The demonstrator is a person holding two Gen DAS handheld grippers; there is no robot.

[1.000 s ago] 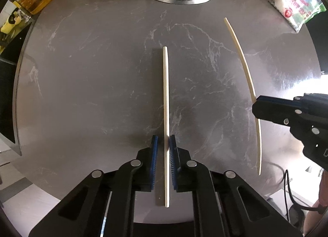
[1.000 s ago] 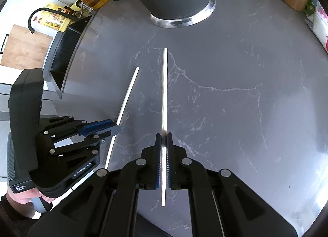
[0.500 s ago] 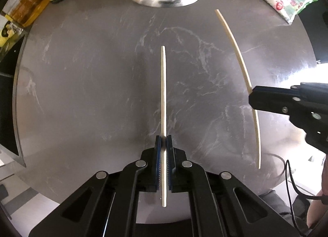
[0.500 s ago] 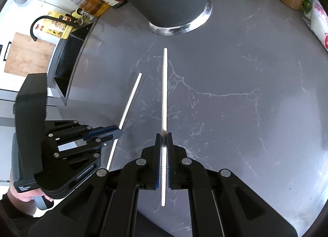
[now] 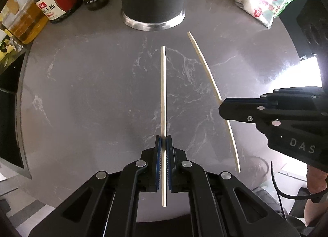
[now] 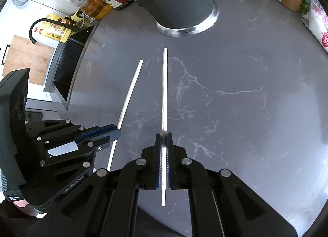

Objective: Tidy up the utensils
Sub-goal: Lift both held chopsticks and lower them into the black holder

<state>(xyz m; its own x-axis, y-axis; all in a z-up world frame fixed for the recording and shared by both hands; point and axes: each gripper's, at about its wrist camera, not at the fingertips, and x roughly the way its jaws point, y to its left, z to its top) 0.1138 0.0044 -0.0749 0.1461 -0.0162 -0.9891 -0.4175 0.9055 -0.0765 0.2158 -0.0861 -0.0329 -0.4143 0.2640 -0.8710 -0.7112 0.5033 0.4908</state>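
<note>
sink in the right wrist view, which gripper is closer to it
Left. The left gripper is between the sink and the right gripper, which is farther across the counter.

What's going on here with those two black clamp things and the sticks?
A person is tidying chopsticks with a handheld gripper in each hand. The left gripper is shut on one pale chopstick; the right gripper is shut on the other chopstick. Both point toward a dark metal-based holder on the grey counter.
</note>
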